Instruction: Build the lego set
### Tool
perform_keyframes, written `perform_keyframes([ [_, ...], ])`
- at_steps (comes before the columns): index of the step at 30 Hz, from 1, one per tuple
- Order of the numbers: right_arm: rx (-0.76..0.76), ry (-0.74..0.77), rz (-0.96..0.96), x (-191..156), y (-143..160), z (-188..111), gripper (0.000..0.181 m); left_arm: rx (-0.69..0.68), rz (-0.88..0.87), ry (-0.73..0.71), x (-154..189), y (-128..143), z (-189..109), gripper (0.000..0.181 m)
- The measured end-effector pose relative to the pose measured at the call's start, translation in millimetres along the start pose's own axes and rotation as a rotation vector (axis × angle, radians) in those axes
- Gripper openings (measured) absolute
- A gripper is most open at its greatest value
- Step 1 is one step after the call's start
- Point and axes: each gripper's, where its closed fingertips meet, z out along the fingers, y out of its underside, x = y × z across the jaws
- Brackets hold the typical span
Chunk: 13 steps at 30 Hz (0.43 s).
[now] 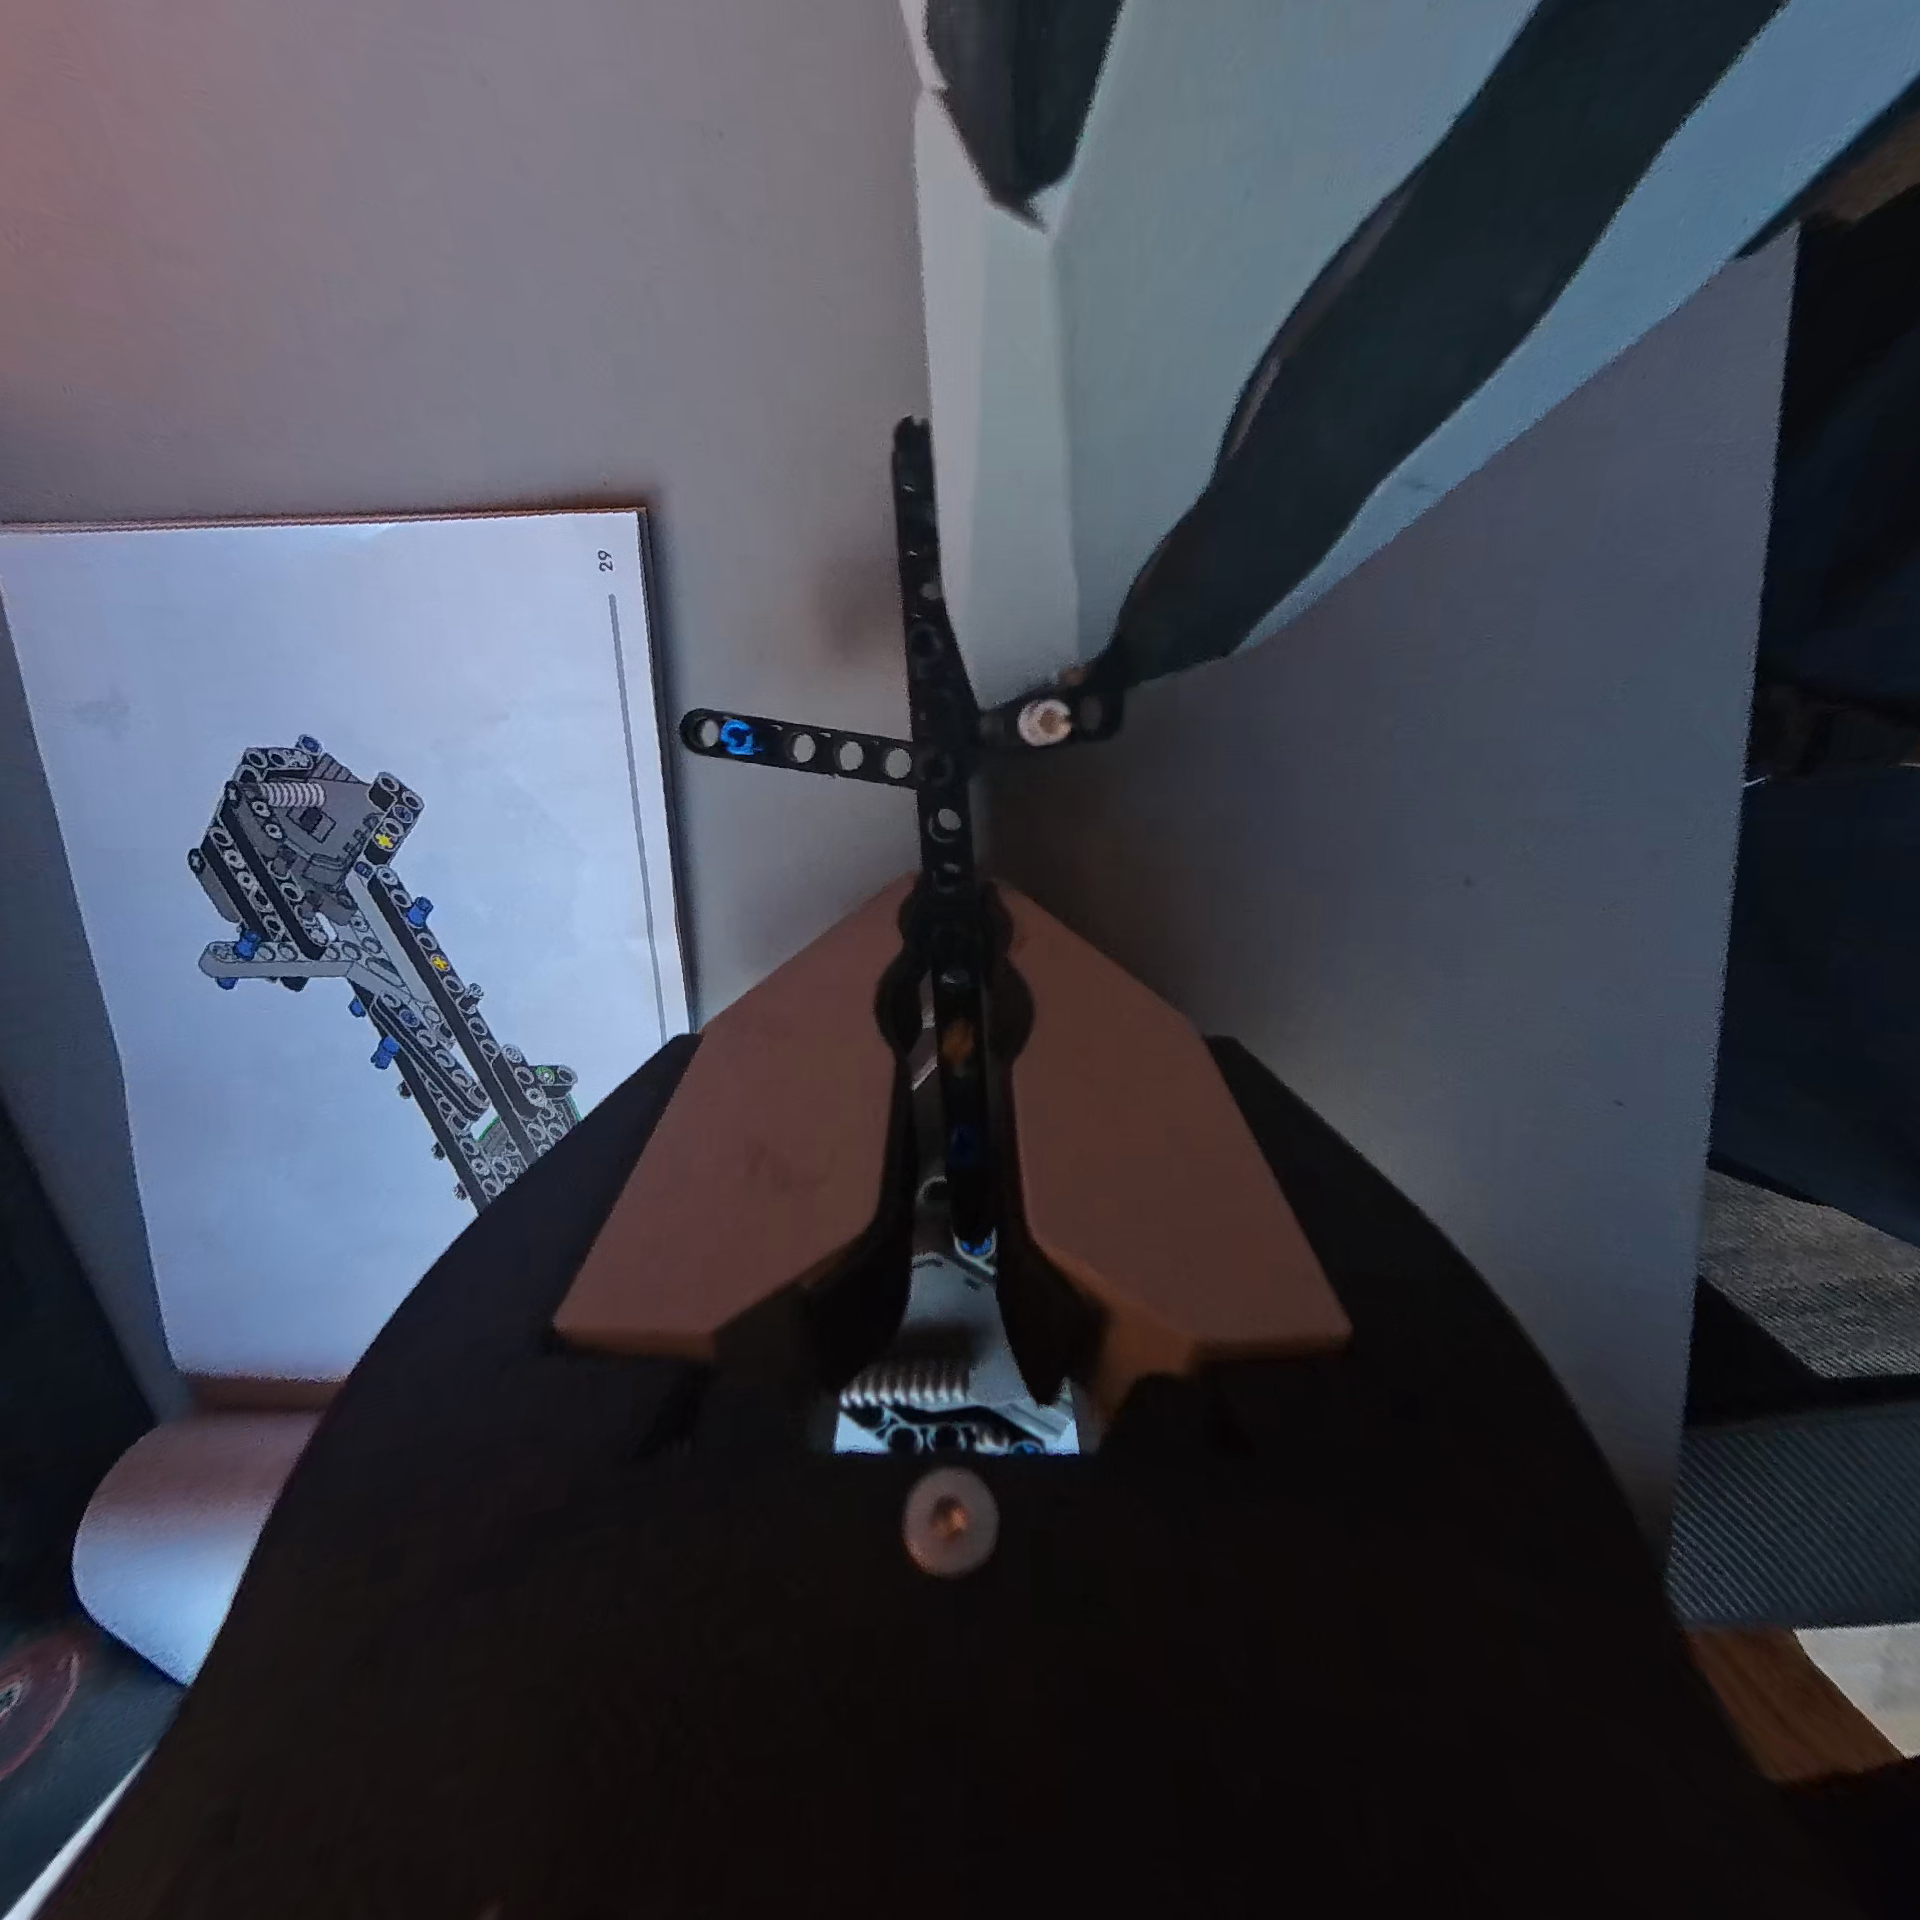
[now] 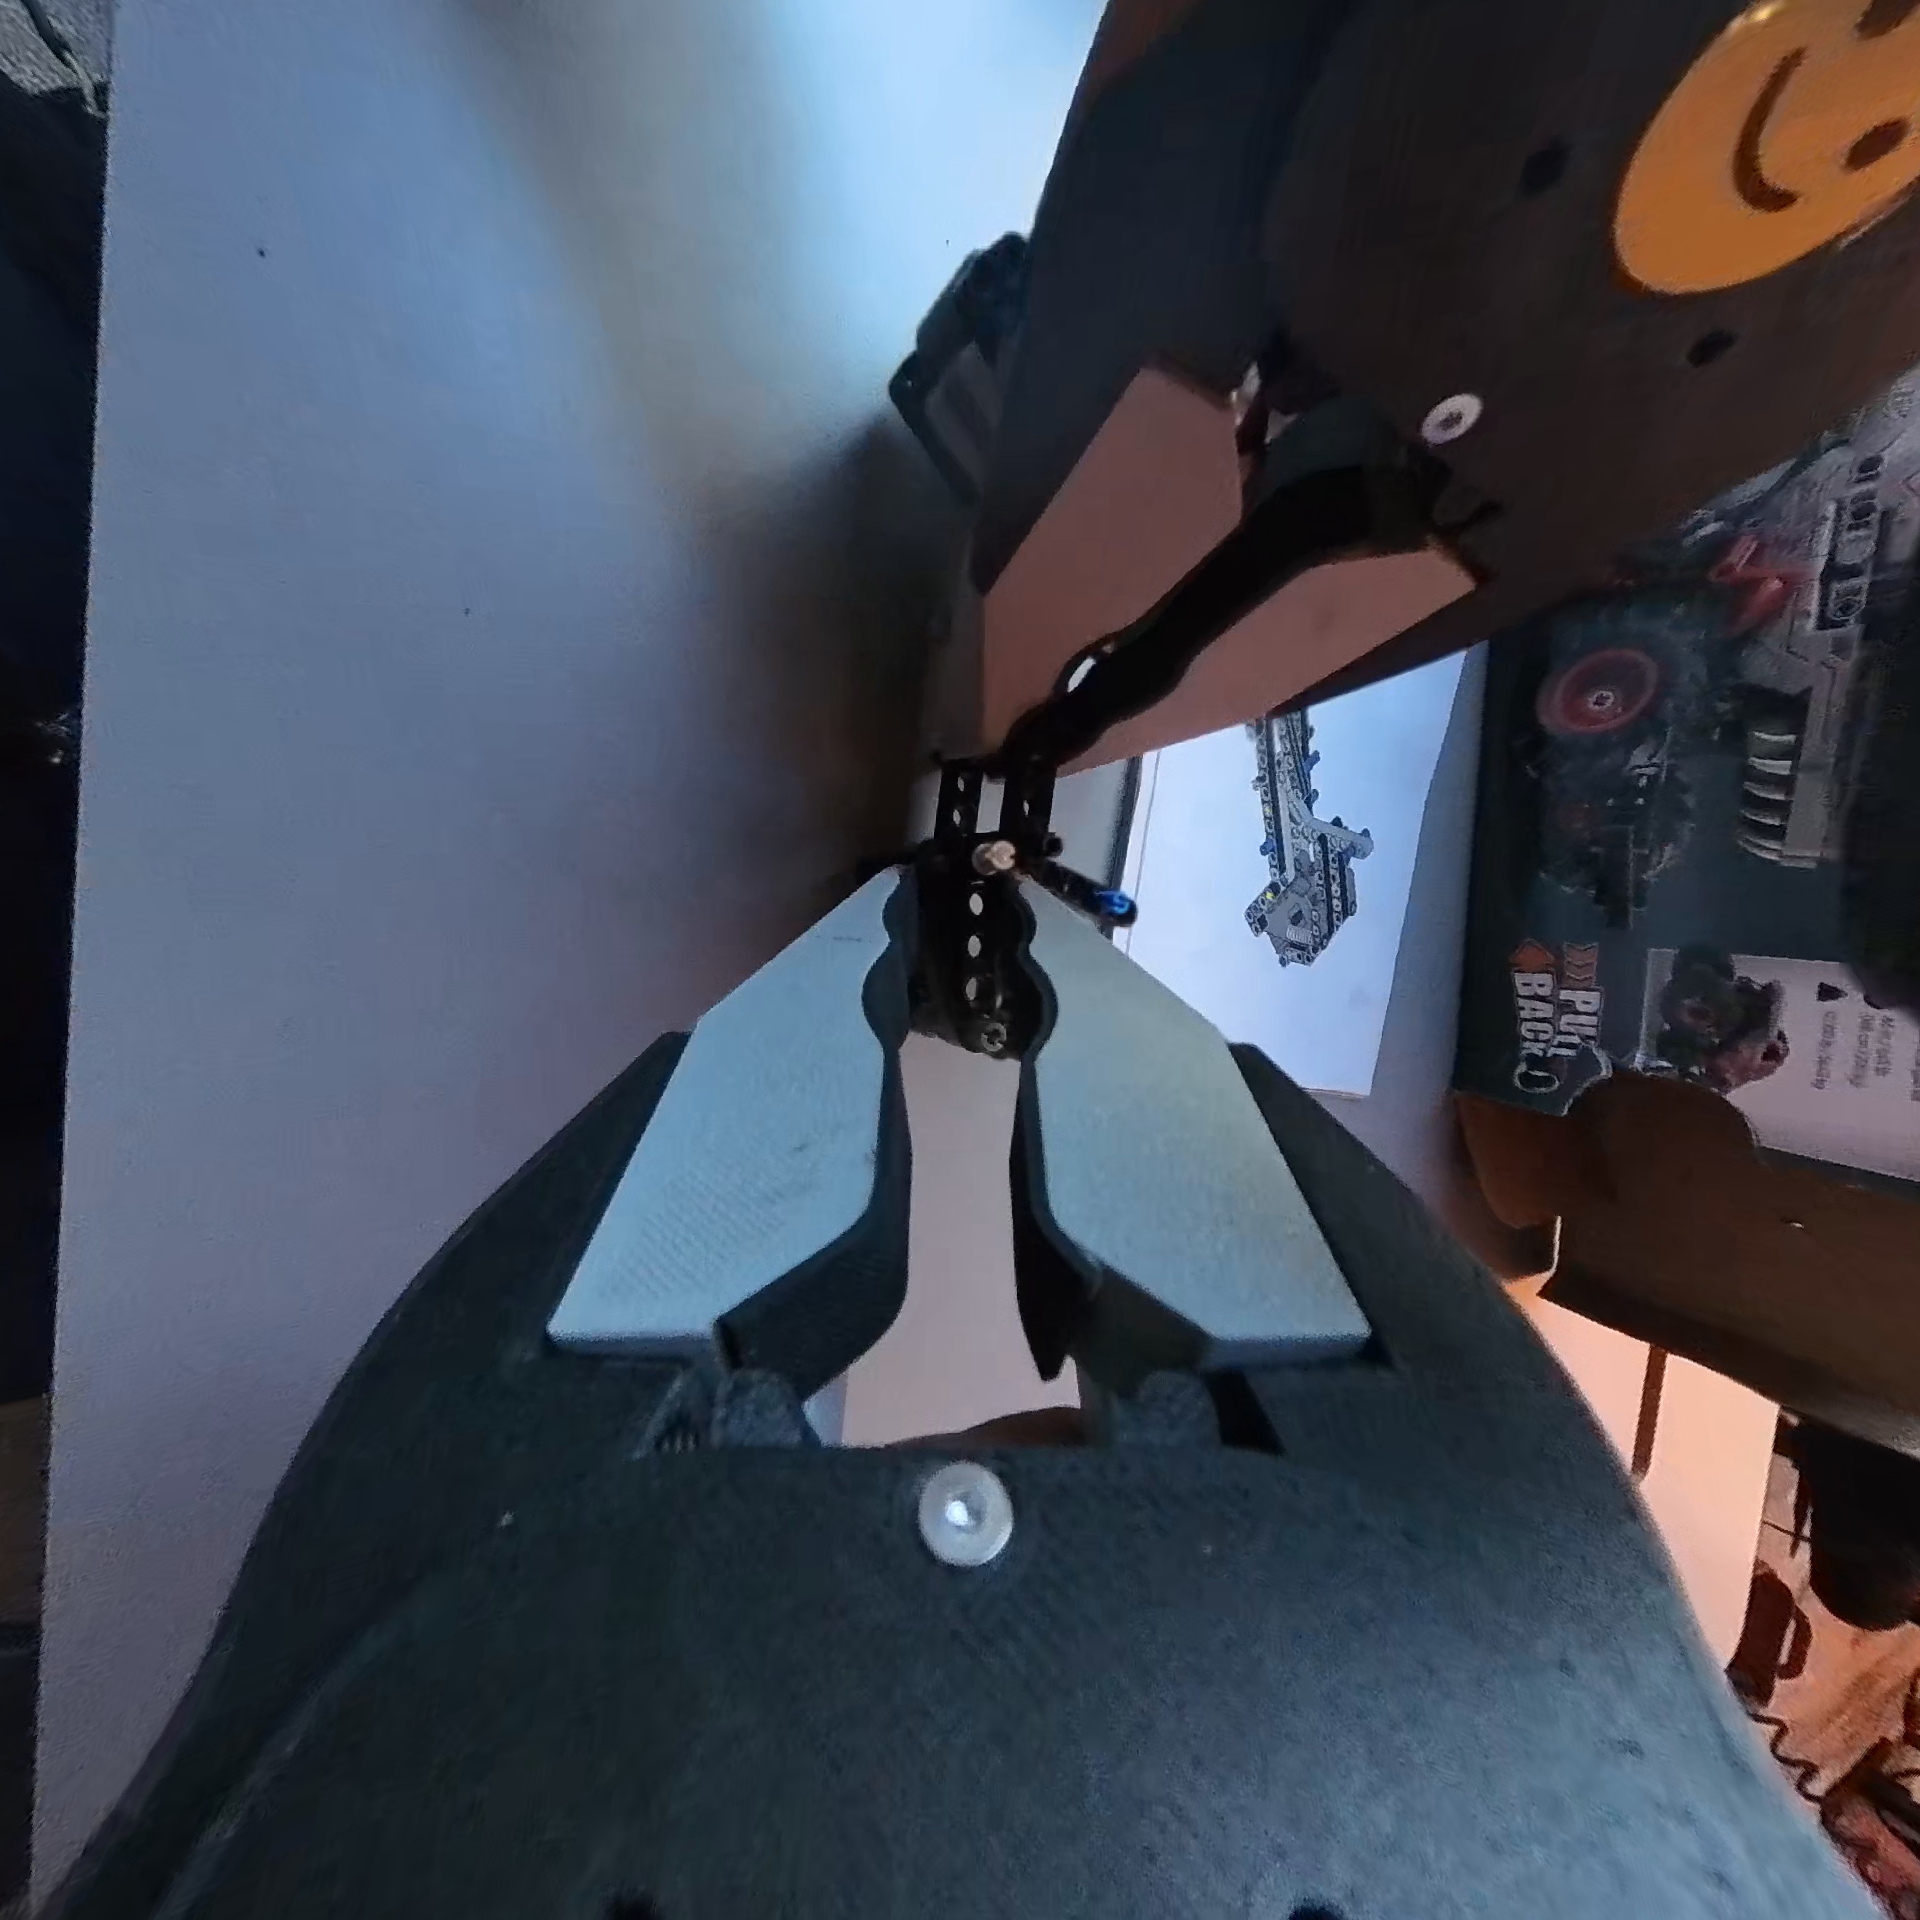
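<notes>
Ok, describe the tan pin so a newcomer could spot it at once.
Start at the open instruction booklet leaning on the wall, then go right to the black lego assembly held by the left tool. The tan pin sits in the short black beam right of it, the only pale round piece; the other pin is blue.

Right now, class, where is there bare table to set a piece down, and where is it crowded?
Free: the white table between the right gripper and the table edge. Crowded: the other side, where instruction booklet and lego box lie, and the middle, where the left gripper with the black beam assembly meets the right's short black beam.
</notes>
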Motion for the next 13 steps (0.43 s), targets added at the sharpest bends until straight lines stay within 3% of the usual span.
perform_keyframes([
  [1,-0.001,0.0,-0.001,0.5,0.3,0.1,0.011,-0.005,0.002,0.0,-0.1,0.4,0.6,0.004],
  [13,-0.036,-0.003,0.061,6.1,6.8,3.5,0.012,0.039,-0.002,-0.007,-3.4,3.3,-7.3,0.012],
])
